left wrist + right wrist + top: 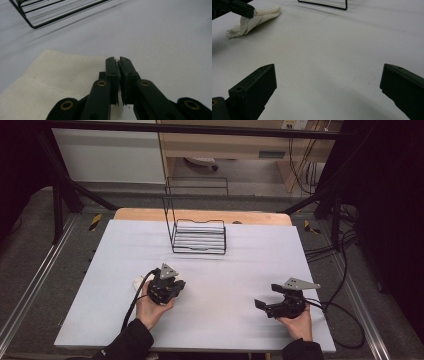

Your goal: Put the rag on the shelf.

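Note:
A cream cloth [50,82] lies bunched on the white table by my left gripper [118,60], whose jaws are pressed together with a sliver of the cloth's edge between their tips. In the right gripper view the cloth [255,18] droops to the table from that gripper's jaw at the upper left. From above, the cloth [138,283] peeks out left of the left gripper [175,287], held at the table's near left. My right gripper [264,306] hovers at the near right, jaws spread wide [328,75] over bare table with nothing between them.
A black wire rack [199,237] with a tall back frame stands at the far middle of the white table sheet [235,270]; it also appears as the rack [37,15] and the rack [324,3]. Cables trail off the table's right side.

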Demonstrator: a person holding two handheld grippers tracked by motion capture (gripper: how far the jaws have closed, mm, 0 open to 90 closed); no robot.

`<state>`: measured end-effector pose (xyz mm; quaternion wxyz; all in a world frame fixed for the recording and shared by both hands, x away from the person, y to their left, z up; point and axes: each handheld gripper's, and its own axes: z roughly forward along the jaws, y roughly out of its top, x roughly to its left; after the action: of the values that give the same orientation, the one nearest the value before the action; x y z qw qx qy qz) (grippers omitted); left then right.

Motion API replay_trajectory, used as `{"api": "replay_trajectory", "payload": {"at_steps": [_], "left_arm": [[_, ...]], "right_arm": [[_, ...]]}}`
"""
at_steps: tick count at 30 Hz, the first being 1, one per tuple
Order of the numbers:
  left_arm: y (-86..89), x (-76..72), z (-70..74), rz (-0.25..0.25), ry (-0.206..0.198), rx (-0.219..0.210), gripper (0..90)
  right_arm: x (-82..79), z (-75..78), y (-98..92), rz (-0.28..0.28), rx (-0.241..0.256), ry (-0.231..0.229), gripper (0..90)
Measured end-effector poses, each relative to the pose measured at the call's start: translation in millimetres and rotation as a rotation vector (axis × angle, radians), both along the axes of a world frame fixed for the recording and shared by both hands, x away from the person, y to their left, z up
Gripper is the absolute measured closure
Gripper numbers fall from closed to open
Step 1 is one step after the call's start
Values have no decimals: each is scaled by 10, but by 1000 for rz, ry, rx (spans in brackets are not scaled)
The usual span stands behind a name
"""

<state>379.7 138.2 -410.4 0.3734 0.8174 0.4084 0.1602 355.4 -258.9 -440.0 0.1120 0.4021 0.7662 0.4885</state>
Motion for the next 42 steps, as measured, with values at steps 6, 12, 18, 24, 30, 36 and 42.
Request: {"api": "replay_trajectory", "payload": {"at_steps": [6, 12, 18, 24, 30, 36, 42], "left_arm": [[-167, 21, -23, -16, 7, -18, 859], [-316, 11, -84, -40, 8, -25, 858], [-384, 30, -197, -63, 19, -4, 854], [-311, 75, -156, -111, 29, -5, 785], [-19, 78, 66, -147, -31, 20, 501], [499, 155, 140, -101, -14, 38, 359], [959, 357, -11, 1, 35, 50, 435]], "right_arm": [[0, 0, 0, 1, 0, 0, 14], [0, 0, 2, 0, 1, 0, 14], [1, -2, 3, 0, -3, 0, 14], [-2, -2, 9, -3, -1, 5, 14], [-3, -3, 8, -3, -3, 4, 14], [-1, -11, 18, -4, -6, 8, 14], [5, -22, 36, -5, -10, 19, 14]]}}
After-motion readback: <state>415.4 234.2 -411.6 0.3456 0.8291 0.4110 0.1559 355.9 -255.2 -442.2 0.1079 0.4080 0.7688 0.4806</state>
